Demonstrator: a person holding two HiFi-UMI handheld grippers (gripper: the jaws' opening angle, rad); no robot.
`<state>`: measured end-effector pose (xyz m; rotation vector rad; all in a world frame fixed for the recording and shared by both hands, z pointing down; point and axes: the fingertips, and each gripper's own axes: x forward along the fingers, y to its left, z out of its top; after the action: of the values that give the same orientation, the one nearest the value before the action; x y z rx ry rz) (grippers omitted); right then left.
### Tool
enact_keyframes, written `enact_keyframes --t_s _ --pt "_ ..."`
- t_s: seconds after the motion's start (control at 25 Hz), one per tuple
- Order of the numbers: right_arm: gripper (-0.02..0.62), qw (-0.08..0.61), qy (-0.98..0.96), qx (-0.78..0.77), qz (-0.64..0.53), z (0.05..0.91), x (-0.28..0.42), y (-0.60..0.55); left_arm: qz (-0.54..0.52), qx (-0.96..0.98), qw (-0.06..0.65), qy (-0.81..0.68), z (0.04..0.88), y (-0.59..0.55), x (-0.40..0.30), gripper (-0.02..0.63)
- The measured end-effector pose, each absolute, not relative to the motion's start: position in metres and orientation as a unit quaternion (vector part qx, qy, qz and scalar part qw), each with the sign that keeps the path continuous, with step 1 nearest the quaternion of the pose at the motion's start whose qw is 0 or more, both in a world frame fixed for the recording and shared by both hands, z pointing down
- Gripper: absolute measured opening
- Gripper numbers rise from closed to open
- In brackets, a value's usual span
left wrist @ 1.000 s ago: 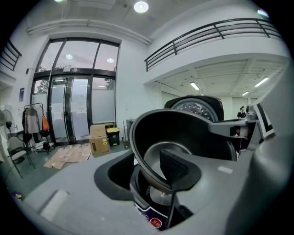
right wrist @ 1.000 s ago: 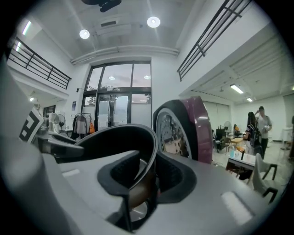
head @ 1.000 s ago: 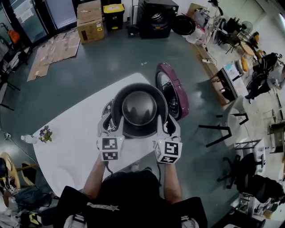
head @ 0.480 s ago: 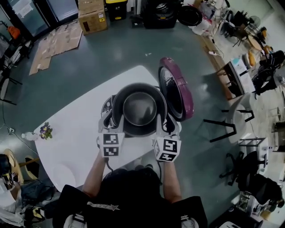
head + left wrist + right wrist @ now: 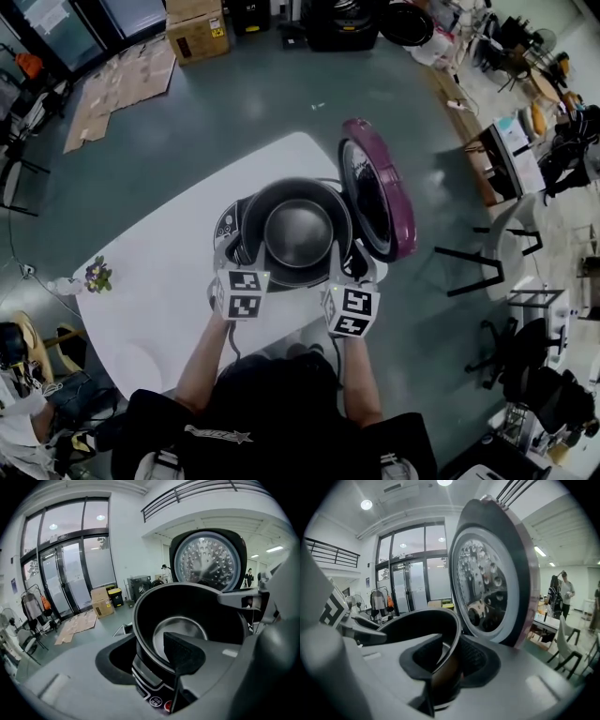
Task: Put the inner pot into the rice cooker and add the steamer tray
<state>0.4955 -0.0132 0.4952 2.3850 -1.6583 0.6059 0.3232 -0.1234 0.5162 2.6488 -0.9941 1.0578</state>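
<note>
The dark inner pot (image 5: 298, 232) hangs over the mouth of the rice cooker (image 5: 226, 225), partly sunk into it. The cooker's purple lid (image 5: 382, 199) stands open to the right. My left gripper (image 5: 243, 253) is shut on the pot's left rim, and my right gripper (image 5: 348, 262) on its right rim. In the left gripper view the pot (image 5: 187, 616) has its rim between the jaws of the left gripper (image 5: 145, 660), above the cooker's buttons (image 5: 155, 698). In the right gripper view the right gripper (image 5: 447, 660) pinches the pot's wall (image 5: 422, 625) beside the lid (image 5: 492, 573). No steamer tray is in sight.
The cooker stands on a white table (image 5: 159, 300) near its right edge. A small flower vase (image 5: 97, 277) and a bottle (image 5: 60, 287) sit at the table's far left. Chairs (image 5: 487, 253) stand to the right, cardboard boxes (image 5: 195, 33) at the back.
Both grippers and the pot have sunk together toward the cooker's mouth. The grip on the rim is the same on each side.
</note>
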Motion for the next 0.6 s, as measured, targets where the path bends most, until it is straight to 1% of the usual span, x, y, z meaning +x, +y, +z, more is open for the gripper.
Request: enact_keyframes --t_s 0.16,0.36,0.6 --pt "0.106 0.09 -0.555 0.797 0.219 0.509 0.497 -0.017 0.379 0.865 0.045 -0.327 0.528 -0.127 0.324 0.195" --pt "0.106 0.089 -0.546 0.796 0.246 0.525 0.502 -0.018 0.399 0.858 0.052 -0.32 0.54 -0.129 0.328 0.193" --pt "0.104 0.087 -0.538 0.793 0.272 0.546 0.506 -0.022 0.424 0.848 0.028 -0.316 0.546 -0.138 0.335 0.187"
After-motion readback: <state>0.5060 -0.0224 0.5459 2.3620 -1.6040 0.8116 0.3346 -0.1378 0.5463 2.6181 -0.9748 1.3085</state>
